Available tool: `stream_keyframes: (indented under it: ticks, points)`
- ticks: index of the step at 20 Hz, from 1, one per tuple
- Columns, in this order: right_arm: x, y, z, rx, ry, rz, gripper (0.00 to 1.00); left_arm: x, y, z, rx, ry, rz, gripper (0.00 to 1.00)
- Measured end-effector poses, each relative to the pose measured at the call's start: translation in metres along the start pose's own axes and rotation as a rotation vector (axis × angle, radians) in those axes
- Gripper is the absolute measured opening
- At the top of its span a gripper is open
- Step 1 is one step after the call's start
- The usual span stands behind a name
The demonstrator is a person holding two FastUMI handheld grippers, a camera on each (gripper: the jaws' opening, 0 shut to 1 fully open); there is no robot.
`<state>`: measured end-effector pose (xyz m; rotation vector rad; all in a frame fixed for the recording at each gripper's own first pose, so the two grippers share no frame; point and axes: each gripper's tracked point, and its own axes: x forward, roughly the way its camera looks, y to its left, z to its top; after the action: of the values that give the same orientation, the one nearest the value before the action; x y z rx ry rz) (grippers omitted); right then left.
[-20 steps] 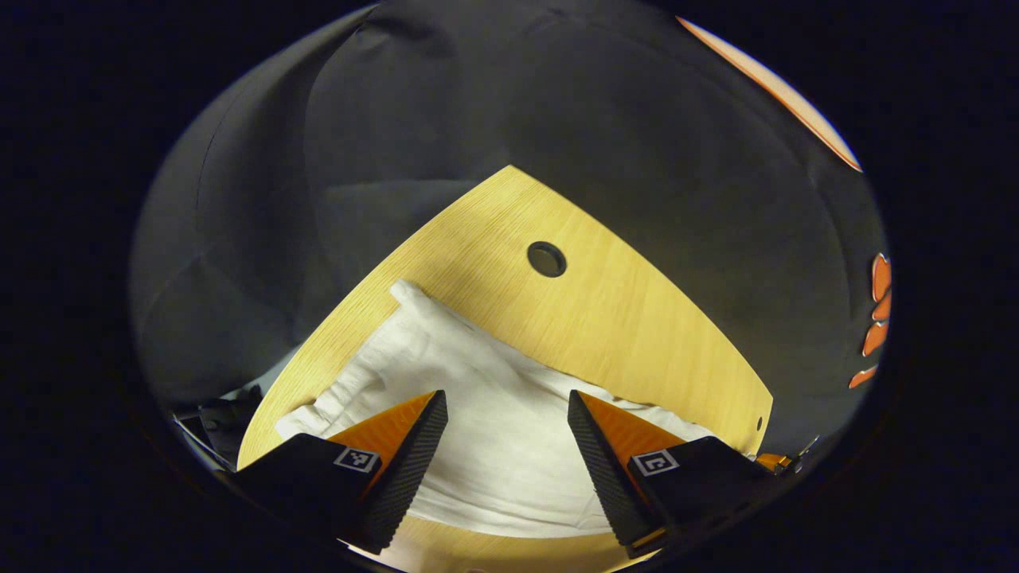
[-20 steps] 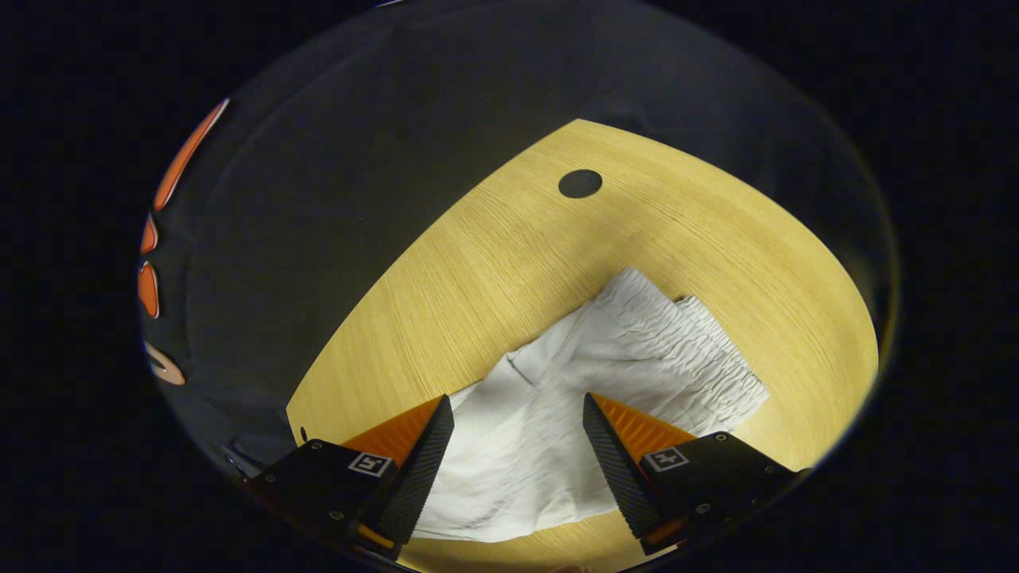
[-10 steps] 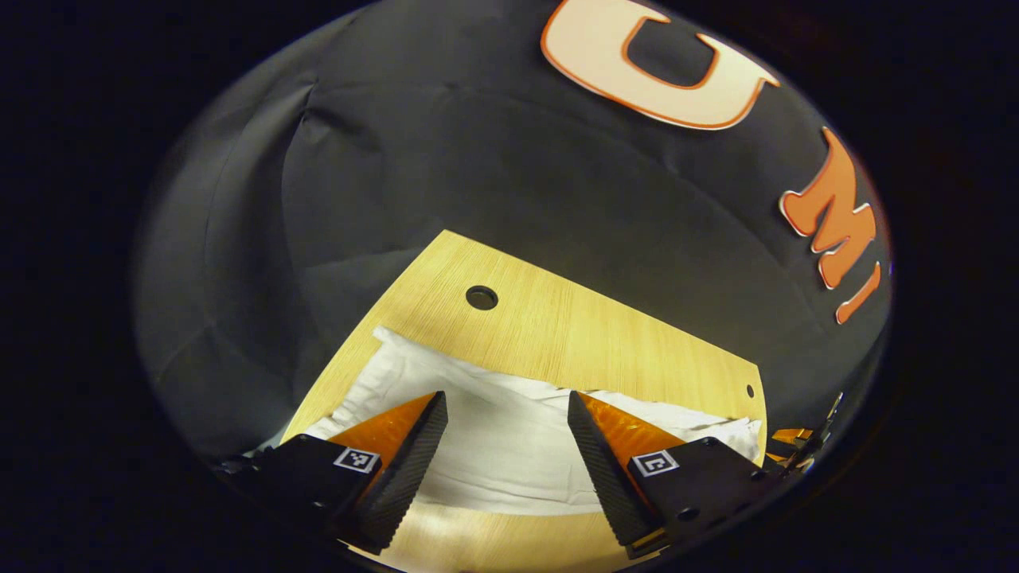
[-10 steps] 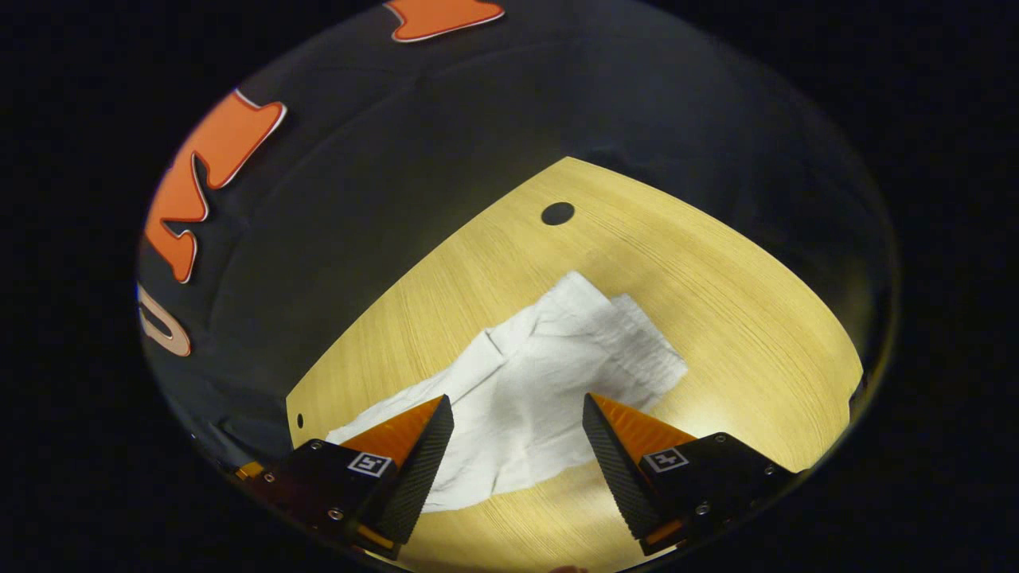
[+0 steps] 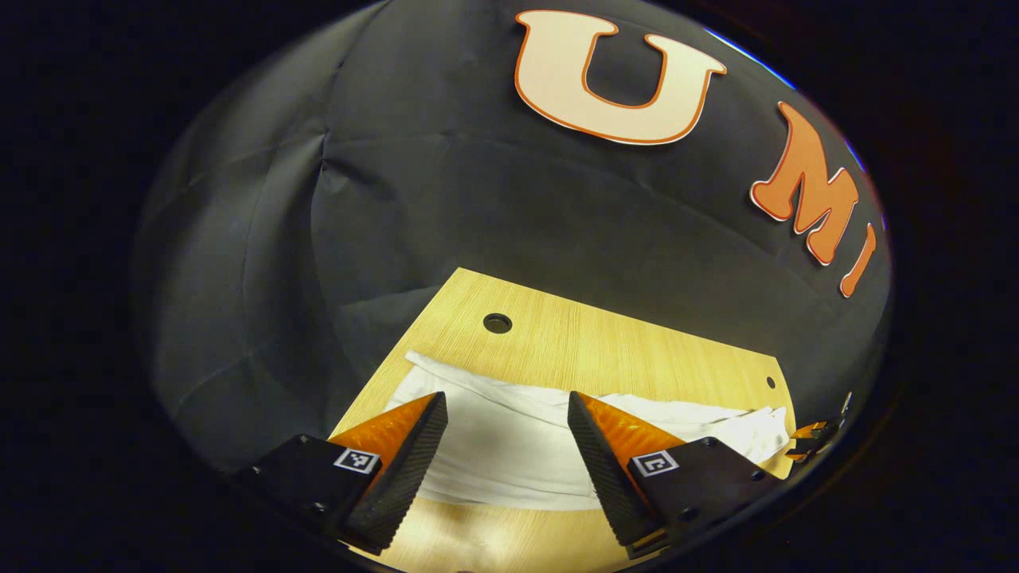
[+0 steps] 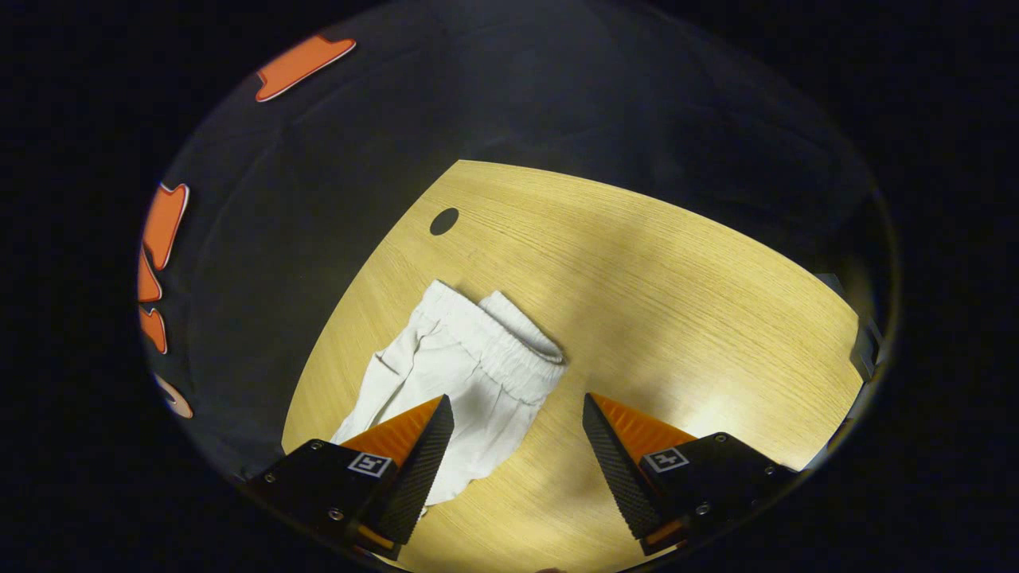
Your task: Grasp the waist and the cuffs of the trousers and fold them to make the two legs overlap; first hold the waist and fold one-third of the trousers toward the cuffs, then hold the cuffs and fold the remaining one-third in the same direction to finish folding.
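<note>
White trousers (image 6: 470, 374) lie lengthwise on the table (image 6: 677, 278), waistband toward its middle, both grippers (image 5: 507, 446) (image 6: 517, 450) wide open, empty.

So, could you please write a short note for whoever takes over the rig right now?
Left claw: open, holding nothing, above the white trousers.
Right claw: open, holding nothing, above the wooden table with the elastic waist ahead and to its left.
Things: the trousers lie flat on the table as one long strip. Their other end reaches the table's far corner in the left gripper view.
Done: the two legs appear to overlap already.
Left: grasp the waist and fold one-third toward the cuffs, then fold the cuff end over the same way.
</note>
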<state>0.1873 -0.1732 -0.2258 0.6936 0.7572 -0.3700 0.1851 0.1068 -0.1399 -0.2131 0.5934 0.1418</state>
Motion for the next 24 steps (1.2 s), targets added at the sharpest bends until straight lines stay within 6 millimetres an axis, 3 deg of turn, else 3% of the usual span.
stream_keyframes:
  ticks: [6,9,13,15,16,18,20,24]
  points:
    - [0.032,0.010,0.001,0.089,0.063,0.016,0.98,-0.011,0.001,0.004,0.016,-0.053,0.048,0.99]
    - [0.044,0.002,0.001,0.078,0.080,-0.022,0.95,-0.016,0.005,0.001,0.005,-0.061,0.072,0.99]
    - [0.046,-0.008,0.004,0.090,0.079,-0.014,0.68,-0.017,0.002,-0.003,-0.001,-0.054,0.092,0.99]
    - [0.042,-0.012,0.007,0.108,0.078,-0.003,0.42,-0.017,0.003,-0.002,-0.003,-0.059,0.111,1.00]
    - [0.041,-0.009,0.006,0.109,0.081,0.014,0.21,-0.018,0.002,-0.002,-0.005,-0.061,0.117,1.00]
    - [0.040,-0.007,0.011,0.086,0.070,0.033,0.10,-0.020,0.002,-0.002,-0.016,-0.068,0.122,0.99]
    - [0.029,0.000,0.018,0.066,0.032,0.075,0.06,-0.022,0.003,-0.001,-0.022,-0.080,0.130,0.99]
    - [0.008,0.036,0.026,0.003,-0.029,0.181,0.05,-0.025,0.001,0.001,-0.027,-0.091,0.124,0.99]
